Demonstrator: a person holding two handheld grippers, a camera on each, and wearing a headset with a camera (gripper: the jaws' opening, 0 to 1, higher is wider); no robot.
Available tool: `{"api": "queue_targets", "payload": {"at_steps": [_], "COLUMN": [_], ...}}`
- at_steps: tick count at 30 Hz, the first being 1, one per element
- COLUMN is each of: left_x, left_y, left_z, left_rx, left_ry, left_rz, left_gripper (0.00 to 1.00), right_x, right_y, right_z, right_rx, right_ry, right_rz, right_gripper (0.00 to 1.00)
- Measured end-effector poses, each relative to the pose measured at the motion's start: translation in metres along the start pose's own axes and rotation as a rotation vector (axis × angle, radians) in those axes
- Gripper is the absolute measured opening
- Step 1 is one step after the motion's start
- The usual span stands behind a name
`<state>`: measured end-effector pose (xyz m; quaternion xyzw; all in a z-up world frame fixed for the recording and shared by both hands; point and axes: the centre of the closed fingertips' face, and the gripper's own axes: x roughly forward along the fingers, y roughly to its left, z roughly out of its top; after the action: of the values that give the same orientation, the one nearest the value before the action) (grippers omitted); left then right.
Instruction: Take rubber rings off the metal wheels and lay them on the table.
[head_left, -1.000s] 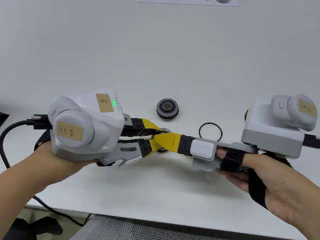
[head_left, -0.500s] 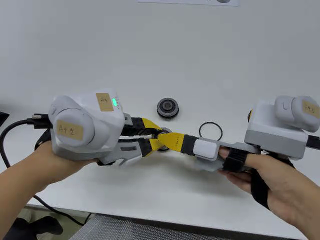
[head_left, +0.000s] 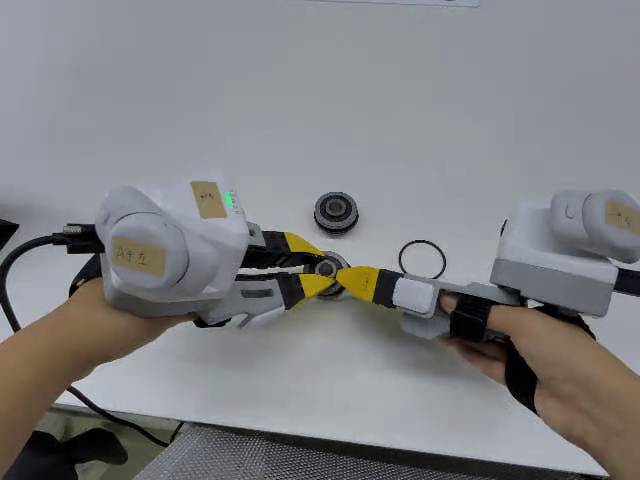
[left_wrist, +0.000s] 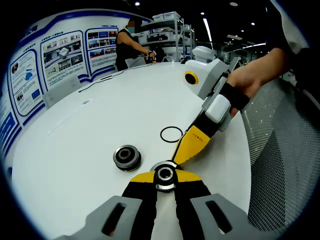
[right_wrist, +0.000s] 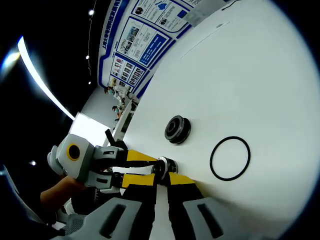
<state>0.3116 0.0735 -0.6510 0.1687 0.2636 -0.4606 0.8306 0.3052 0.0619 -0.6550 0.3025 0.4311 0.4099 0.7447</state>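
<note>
A metal wheel hangs above the white table, and my left gripper is shut on it; in the left gripper view the wheel sits between the yellow fingertips. My right gripper reaches in from the right. Its jaws are closed together at the wheel's rim, pinching the rubber ring there. A second wheel stands on the table behind, still wearing its black ring. One loose rubber ring lies flat to the right of it.
A black cable trails off the left gripper toward the table's left edge. The table's near edge runs just below both hands, above a mesh surface. In the left gripper view a person stands at the table's far end.
My right gripper has drawn back a little to the right, so the held wheel shows more between the yellow tips. The left gripper has stayed almost still.
</note>
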Motion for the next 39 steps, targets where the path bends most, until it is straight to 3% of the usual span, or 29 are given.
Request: {"api": "queue_targets", "payload": {"at_steps": [11,15,21,39], "left_x": [-0.0003,-0.0001,0.0010,0.0014], "left_y": [0.0000,-0.0003,-0.0007,-0.0004], "left_z": [0.0002,0.0004,0.0009,0.0007], "left_rx": [0.000,-0.001,-0.003,0.002], "left_ry": [0.002,0.004,0.010,0.016], "left_rz": [0.000,0.000,0.003,-0.004], "left_gripper": [0.13,0.13,0.12,0.12], "right_x": [-0.0003,-0.0004,-0.0010,0.0004], "right_y": [-0.0051,-0.0032,-0.0046,0.0008], "right_z": [0.0009,0.0017,0.0025,0.0028], "right_rx": [0.049,0.010,0.038,-0.009], "right_ry": [-0.004,-0.008,-0.017,-0.024], "right_rz": [-0.041,-0.049,-0.060,-0.072], "right_gripper": [0.02,0.01,0.01,0.00]}}
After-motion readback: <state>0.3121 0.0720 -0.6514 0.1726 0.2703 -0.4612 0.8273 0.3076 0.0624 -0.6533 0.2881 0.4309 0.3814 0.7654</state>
